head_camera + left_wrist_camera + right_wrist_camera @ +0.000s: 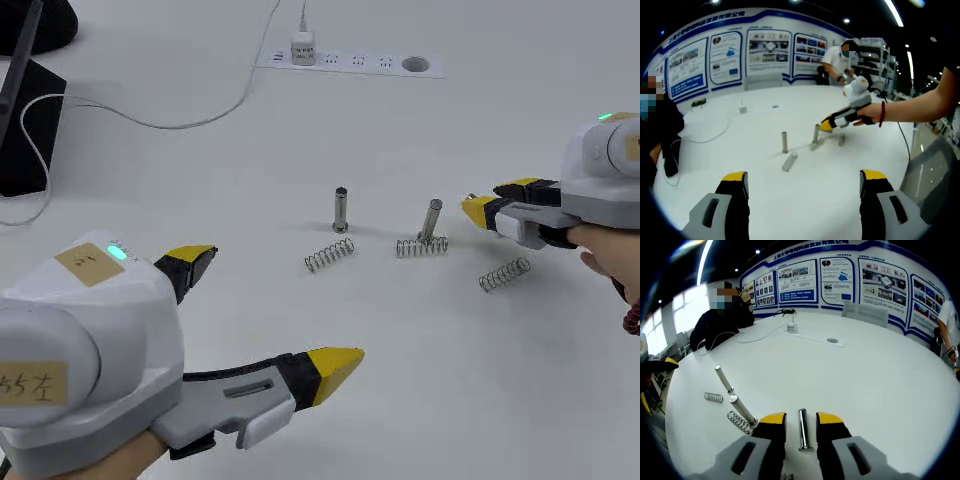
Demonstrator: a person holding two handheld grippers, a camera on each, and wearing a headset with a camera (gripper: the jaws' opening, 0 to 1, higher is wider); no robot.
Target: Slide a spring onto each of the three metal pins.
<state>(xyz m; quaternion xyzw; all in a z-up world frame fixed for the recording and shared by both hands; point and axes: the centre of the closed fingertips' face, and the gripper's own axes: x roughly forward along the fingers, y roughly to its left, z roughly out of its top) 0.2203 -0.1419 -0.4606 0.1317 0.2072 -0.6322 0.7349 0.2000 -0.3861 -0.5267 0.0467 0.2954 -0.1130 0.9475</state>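
Two metal pins stand upright mid-table, the left pin (340,210) (724,379) and the right pin (430,220) (742,409). A third pin (803,429) stands between the jaws of my right gripper (801,422) (478,205), with a thin gap on each side. Three springs lie flat: one (330,254) (789,161) by the left pin, one (421,247) (740,422) at the right pin's foot, one (504,274) below the right gripper. My left gripper (268,310) (802,182) hangs wide open and empty near the front left, well short of the pins.
At the far edge of the white table lies a power strip (350,62) with a white cable (150,122) running left to black equipment (25,120). A seated person (722,315) is at the table's far side, and another person (840,60) stands in the background.
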